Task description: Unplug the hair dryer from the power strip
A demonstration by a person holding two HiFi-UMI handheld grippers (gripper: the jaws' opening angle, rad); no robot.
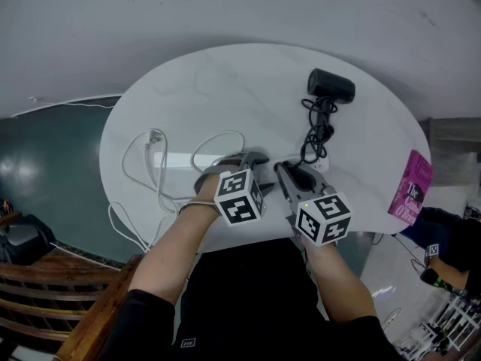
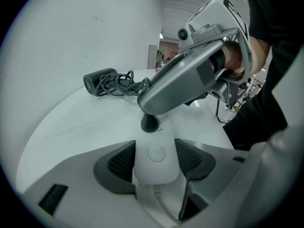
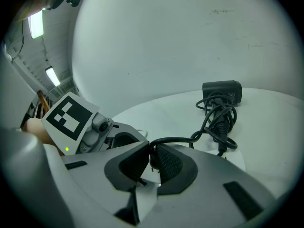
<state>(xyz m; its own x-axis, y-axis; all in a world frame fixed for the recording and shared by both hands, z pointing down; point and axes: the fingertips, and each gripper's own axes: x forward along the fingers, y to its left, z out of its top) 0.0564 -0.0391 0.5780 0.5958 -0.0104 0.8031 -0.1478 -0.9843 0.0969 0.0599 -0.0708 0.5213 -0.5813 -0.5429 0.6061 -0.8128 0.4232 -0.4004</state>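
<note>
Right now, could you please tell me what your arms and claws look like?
The left claw and right claw are grey plastic with dark ribbed pads. Each carries a white cube with black square markers and a small green light. The sleeves are black and short.

White round table against a plain wall, teal floor, wooden seat nearby.
Table (image 1: 188, 89) has a white top with faint grey marble veins and stands close to a pale grey wall (image 1: 225, 6) that bears a few small scuffs. Floor (image 1: 52, 171) left of the table is dark teal and glossy; at the right it is light and shiny. Wooden chair (image 1: 68, 292), brown with slats, sits at lower left. Two strip lights (image 3: 35, 23) glow on the ceiling in the right gripper view.
</note>
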